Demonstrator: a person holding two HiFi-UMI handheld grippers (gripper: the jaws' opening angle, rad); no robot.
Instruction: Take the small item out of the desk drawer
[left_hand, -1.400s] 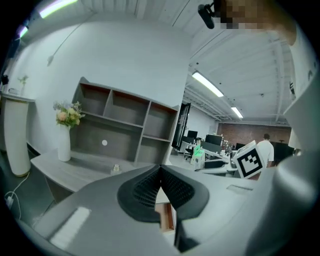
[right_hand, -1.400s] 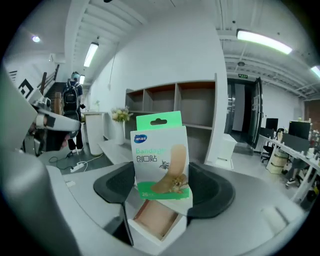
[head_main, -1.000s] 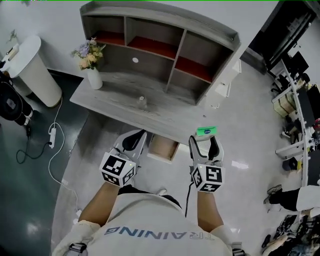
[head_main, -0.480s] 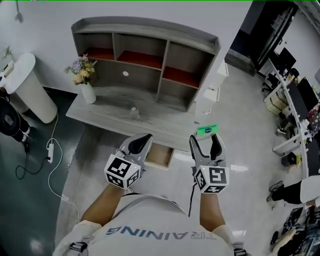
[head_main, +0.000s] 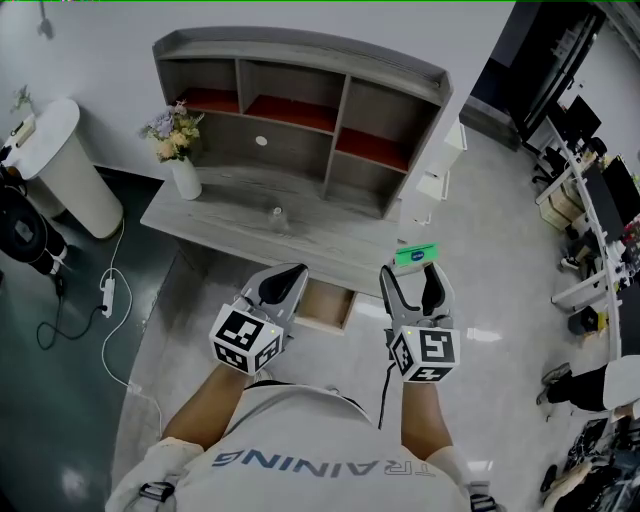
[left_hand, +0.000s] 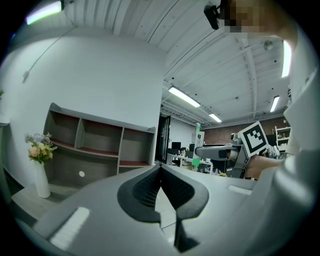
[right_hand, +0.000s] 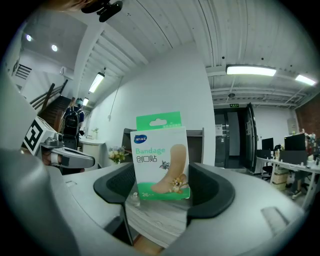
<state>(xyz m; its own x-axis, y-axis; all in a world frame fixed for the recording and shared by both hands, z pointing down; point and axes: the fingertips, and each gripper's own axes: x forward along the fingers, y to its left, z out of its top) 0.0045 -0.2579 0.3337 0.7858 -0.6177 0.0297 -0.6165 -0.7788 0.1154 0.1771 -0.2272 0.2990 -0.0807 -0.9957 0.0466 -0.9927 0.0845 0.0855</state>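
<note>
Barely anything shifts: right gripper (head_main: 410, 277) clamps box (head_main: 415, 257), clear of open drawer (head_main: 325, 306) to its left; left gripper (head_main: 289, 276) closed, empty. Extraction looks done.

Left tongs (head_main: 291, 273) closed and empty; right tongs (head_main: 413, 273) level beside them, clamped on a bandage box (head_main: 415, 256)

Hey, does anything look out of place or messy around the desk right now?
Only the drawer under the desk, which stands pulled out and open. The bandage box is clamped in the right gripper. The flower vase stands upright; nothing is spilled.
</note>
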